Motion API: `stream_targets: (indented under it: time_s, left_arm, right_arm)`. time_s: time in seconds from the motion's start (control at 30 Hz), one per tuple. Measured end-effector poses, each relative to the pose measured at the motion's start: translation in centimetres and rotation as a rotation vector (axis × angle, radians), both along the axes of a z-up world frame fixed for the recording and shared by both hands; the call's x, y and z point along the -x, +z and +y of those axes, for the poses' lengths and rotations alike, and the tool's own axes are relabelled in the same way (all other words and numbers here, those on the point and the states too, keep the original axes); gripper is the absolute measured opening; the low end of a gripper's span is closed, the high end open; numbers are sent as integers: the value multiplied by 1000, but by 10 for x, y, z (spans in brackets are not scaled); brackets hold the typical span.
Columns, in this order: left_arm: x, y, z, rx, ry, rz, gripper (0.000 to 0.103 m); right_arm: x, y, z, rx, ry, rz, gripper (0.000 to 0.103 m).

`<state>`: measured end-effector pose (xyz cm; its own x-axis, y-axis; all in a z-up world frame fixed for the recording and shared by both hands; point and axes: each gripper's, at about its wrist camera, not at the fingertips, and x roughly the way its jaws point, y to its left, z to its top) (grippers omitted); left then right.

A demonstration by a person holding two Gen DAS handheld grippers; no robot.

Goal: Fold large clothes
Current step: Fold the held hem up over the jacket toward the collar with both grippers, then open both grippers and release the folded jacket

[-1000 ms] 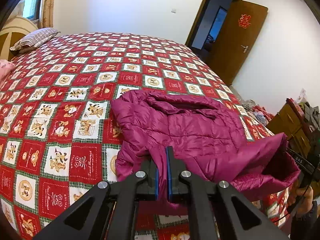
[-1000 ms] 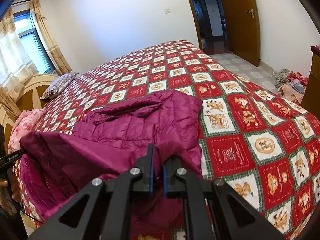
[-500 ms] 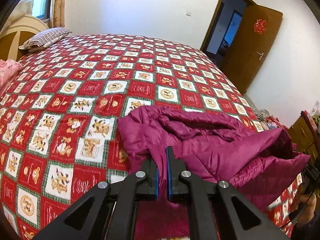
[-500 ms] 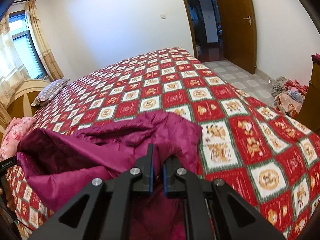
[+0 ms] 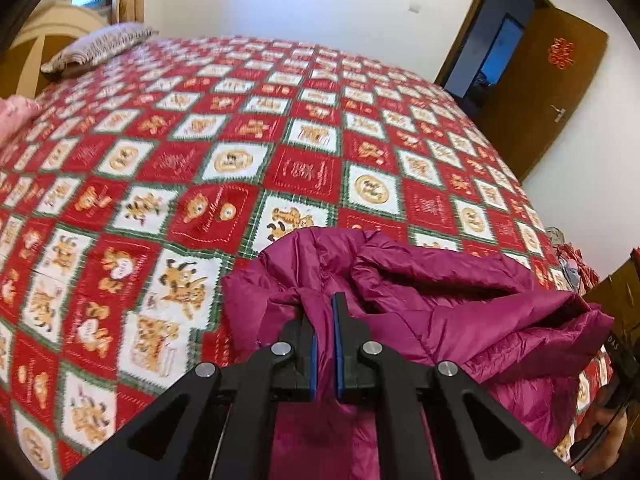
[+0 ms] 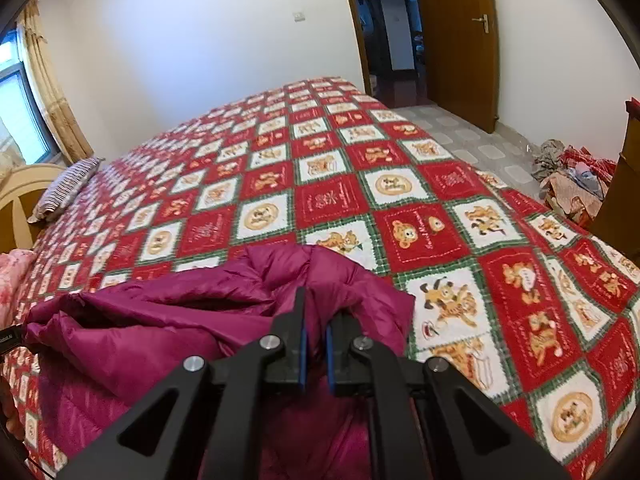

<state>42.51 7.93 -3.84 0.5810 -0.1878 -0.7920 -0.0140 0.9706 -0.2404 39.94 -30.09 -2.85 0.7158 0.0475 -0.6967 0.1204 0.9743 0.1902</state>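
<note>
Both grippers are clenched on the jacket: the left gripper pinches one gathered edge, the right gripper another, with the rest bunched between and just ahead of them on the bedspread. The slippery padded fabric (thin pinches only) could slide out of either grip under uneven pulling, and the fold would likely land crooked or collapse.

Patchwork bedspread, striped pillow, door

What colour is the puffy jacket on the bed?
The jacket is dark pinkish purple, magenta. It shows best in the left wrist view.
</note>
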Motion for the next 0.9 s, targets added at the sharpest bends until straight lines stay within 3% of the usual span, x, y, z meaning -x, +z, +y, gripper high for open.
stream_targets:
  time_s: [0.33, 0.47, 0.6, 0.67, 0.77, 0.8, 0.83, 0.9]
  left_arm:
    - [-42, -44, -5, -7, 51, 60, 9]
    - [-46, -54, 6, 89, 51, 85, 9]
    - [-51, -41, 28, 227, 37, 103, 10]
    - [-51, -20, 44, 309, 21, 71, 10]
    - [-43, 7, 57, 308, 17, -14, 10]
    - [-40, 15, 62, 271, 37, -44, 12]
    - [-34, 24, 66, 219, 67, -76, 21]
    - [-27, 32, 72, 188, 95, -115, 46]
  right_arm:
    - [-42, -35, 8, 74, -19, 43, 9]
    - [-51, -54, 10, 100, -25, 65, 9]
    - [-53, -58, 9, 102, -27, 68, 9]
    - [-53, -59, 8, 93, -31, 66, 9]
    - [-53, -59, 4, 70, -34, 65, 9]
    - [-53, -59, 3, 62, -35, 68, 9]
    - [-55, -59, 3, 53, -35, 72, 9]
    - [-57, -56, -2, 23, -33, 88, 12]
